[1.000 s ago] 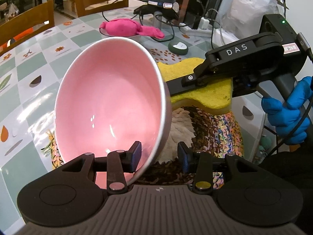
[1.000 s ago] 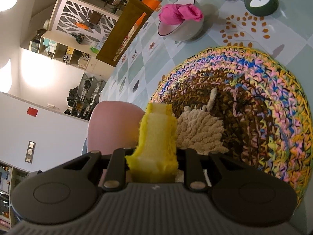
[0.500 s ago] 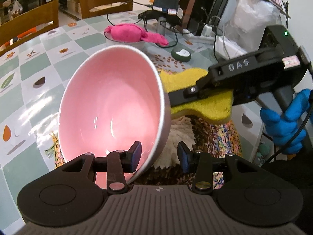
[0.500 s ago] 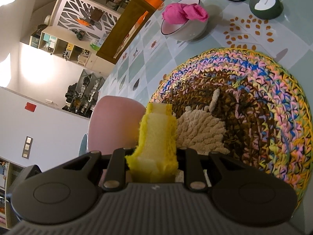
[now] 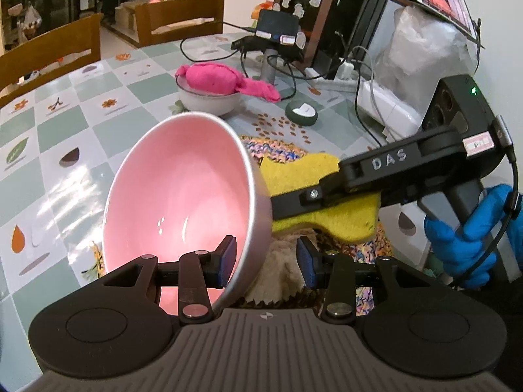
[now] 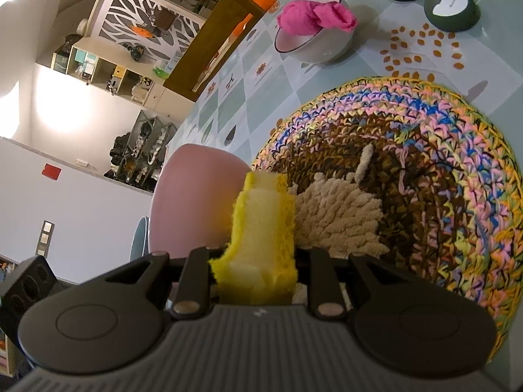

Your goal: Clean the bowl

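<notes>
A pink bowl (image 5: pixel 183 196) hangs tilted above the mat, its opening facing the left wrist camera. My left gripper (image 5: pixel 264 256) is shut on its near rim, one pad inside and one outside. My right gripper (image 5: pixel 294 201), held by a blue-gloved hand (image 5: pixel 464 245), is shut on a yellow sponge (image 5: pixel 343 219). The sponge's tip lies against the bowl's outer wall at the right. In the right wrist view the sponge (image 6: pixel 261 228) sticks out between the fingers of that gripper (image 6: pixel 258 254), with the bowl's pink outside (image 6: pixel 193 202) just to its left.
Below lies a round multicoloured crochet mat (image 6: pixel 441 179) with a beige fluffy cloth (image 6: pixel 336 215) on it. Further back on the tiled table stand a white bowl (image 5: pixel 209 104) holding a pink cloth, a green round device (image 5: pixel 300 114), cables and electronics. Wooden chairs (image 5: pixel 179 19) stand behind.
The bowl looks a little further and more upright in the left wrist view. The sponge and right gripper sit lower along its outer wall. Both grips are unchanged.
</notes>
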A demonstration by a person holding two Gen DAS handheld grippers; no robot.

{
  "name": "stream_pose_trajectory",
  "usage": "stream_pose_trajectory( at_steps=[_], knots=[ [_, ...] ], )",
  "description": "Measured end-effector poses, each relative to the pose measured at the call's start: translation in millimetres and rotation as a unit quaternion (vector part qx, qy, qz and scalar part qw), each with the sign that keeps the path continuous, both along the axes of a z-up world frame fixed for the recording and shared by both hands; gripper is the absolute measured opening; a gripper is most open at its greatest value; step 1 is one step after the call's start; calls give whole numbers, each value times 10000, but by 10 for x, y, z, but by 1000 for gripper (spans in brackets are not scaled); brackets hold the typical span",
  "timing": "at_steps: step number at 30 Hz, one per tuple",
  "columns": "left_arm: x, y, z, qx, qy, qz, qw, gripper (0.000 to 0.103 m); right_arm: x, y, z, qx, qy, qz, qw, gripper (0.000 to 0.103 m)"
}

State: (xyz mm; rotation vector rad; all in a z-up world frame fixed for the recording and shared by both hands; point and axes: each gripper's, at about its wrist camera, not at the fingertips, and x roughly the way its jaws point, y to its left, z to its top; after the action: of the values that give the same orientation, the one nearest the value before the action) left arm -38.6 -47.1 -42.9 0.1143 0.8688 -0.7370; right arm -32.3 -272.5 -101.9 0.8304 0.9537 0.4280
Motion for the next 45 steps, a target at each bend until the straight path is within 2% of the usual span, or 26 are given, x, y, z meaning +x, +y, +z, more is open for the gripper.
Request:
stream_pose_trajectory(
  at_steps=[5, 12, 17, 20, 36, 45],
  knots=[
    [77, 8, 119, -262, 63, 101, 9996, 43, -6, 15, 8, -20, -18, 29, 10000, 23],
    [233, 37, 267, -495, 287, 528, 9970, 43, -7, 22, -5, -38, -41, 43, 10000, 23],
    [444, 57, 317, -584, 687, 1038, 9905, 43, -6, 20, 0, -69, -57, 56, 9999, 23],
    [551, 40, 325, -571, 836, 1169, 9880, 44, -7, 20, 4, -84, -67, 64, 9999, 23],
    [931, -122, 349, -229, 1306, 1251, 9833, 44, 7, 38, 49, -208, -122, 139, 9996, 23],
    [1128, -151, 329, -70, 1620, 1393, 9769, 44, 24, 48, 63, -311, -162, 194, 9992, 23]
  ],
)
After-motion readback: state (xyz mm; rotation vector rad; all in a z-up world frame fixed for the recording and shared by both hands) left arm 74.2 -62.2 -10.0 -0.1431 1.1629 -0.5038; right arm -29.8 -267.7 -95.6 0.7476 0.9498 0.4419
